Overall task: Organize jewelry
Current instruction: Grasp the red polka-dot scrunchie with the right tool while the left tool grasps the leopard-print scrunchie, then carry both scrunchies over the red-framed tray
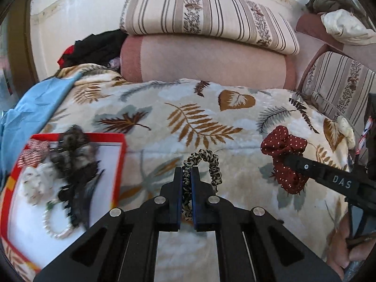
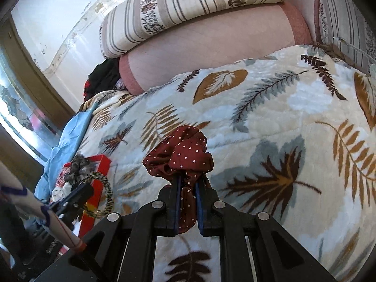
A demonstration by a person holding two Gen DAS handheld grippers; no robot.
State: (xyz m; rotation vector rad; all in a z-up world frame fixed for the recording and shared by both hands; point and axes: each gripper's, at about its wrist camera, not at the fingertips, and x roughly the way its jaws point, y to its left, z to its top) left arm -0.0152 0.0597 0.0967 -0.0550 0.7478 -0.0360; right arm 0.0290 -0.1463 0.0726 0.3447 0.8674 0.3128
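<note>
My left gripper [image 1: 187,172] is shut on a thin leopard-print scrunchie [image 1: 212,164], which loops up and to the right of the fingers above the leaf-patterned blanket [image 1: 164,108]. My right gripper [image 2: 188,183] is shut on a dark red scrunchie with white dots [image 2: 181,150], bunched above the fingertips. In the left wrist view that red scrunchie [image 1: 285,145] and the right gripper's arm show at the right. A red-rimmed box [image 1: 119,162] at the left holds several hair pieces and a pearl bracelet [image 1: 55,225].
Striped cushions [image 1: 206,16] and a pink bolster [image 1: 206,61] lie behind the blanket. Blue cloth [image 1: 30,112] sits left of the box. A cream scrunchie [image 1: 346,129] lies on the blanket at far right. A person's sleeve [image 2: 35,209] shows at lower left.
</note>
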